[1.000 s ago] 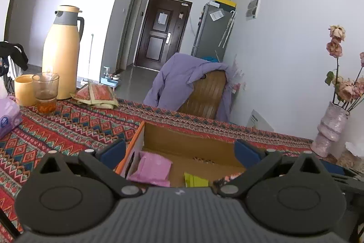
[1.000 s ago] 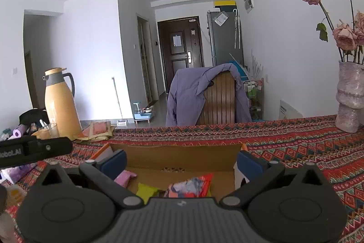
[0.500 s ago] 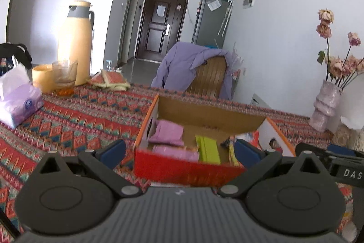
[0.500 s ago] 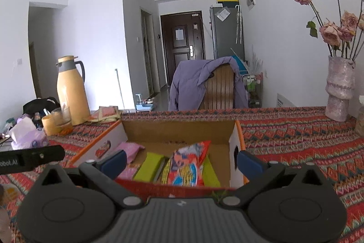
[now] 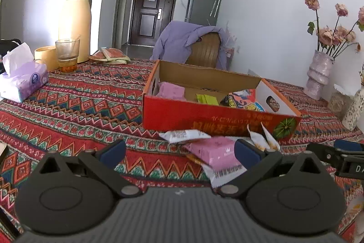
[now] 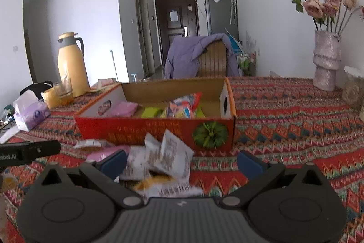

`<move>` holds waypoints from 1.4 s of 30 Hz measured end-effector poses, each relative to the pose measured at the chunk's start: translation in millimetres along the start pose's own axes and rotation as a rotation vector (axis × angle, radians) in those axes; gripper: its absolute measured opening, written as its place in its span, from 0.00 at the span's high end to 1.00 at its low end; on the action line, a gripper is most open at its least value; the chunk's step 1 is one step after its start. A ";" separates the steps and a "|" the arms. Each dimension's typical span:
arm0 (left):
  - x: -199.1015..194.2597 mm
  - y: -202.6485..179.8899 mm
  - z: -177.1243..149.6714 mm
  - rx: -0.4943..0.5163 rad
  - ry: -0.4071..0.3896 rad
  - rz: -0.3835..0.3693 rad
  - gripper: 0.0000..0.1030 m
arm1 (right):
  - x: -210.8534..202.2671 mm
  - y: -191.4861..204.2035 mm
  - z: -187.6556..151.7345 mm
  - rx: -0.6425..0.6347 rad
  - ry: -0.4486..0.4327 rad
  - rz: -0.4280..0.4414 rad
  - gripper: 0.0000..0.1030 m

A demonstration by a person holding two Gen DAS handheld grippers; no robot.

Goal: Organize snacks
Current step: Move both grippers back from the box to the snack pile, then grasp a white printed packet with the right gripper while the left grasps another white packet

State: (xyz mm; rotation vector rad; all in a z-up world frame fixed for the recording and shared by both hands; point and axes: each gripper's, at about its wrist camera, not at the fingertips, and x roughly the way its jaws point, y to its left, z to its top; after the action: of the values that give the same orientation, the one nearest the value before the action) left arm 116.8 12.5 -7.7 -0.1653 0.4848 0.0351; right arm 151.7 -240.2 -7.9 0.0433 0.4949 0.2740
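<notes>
Left claw: fingers spread wide, nothing between the pads, hovering above the surface and its patterned red cloth. Right claw: fingers likewise spread wide, gripping nothing.

Red cardboard box sits open-topped on the surface, at 12 o'clock from both claws. Its contents, seen from the left wrist view: a pink packet at the left end, a green packet in the middle, a multicoloured snack bag toward the right end. The right wrist view shows the same three in the same order: pink packet, green packet, multicoloured snack bag.

Loose snacks lie on the cloth just in front of the box's near wall. Left wrist view: a white sachet at 12 o'clock, a pink pouch at 1 o'clock partly over other wrappers, close beside the right-side finger. Right wrist view: white sachets piled between the fingers' line of sight, at 12 o'clock, slightly blurred; one yellow-orange wrapper beneath them.

Elsewhere on the surface: cream thermos at 10 o'clock, glass tumbler in front of it, tissue pack at 9 o'clock, vase of dried roses at 2 o'clock. The chair behind the box carries a purple garment.
</notes>
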 end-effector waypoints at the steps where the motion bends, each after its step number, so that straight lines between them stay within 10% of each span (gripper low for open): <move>1: -1.7 0.9 -2.4 -0.001 -0.004 0.007 0.00 | -2.4 -0.8 -4.2 0.004 0.004 0.000 0.00; 24: 13.1 5.2 -18.9 0.003 0.069 -0.019 0.00 | 46.4 10.7 -20.2 -0.063 0.133 -0.028 0.02; 33: 17.7 6.9 -21.5 -0.003 0.094 -0.023 0.00 | 60.6 14.8 -21.7 -0.067 0.163 0.037 0.39; 42: 17.9 2.5 -21.2 0.002 0.112 -0.026 0.00 | 41.9 13.4 -23.4 -0.058 0.097 0.065 0.42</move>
State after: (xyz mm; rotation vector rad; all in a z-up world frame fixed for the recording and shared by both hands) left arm 122.7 11.3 -34.9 -0.1726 0.5941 0.0000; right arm 172.7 -216.6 -46.4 -0.0109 0.5818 0.3550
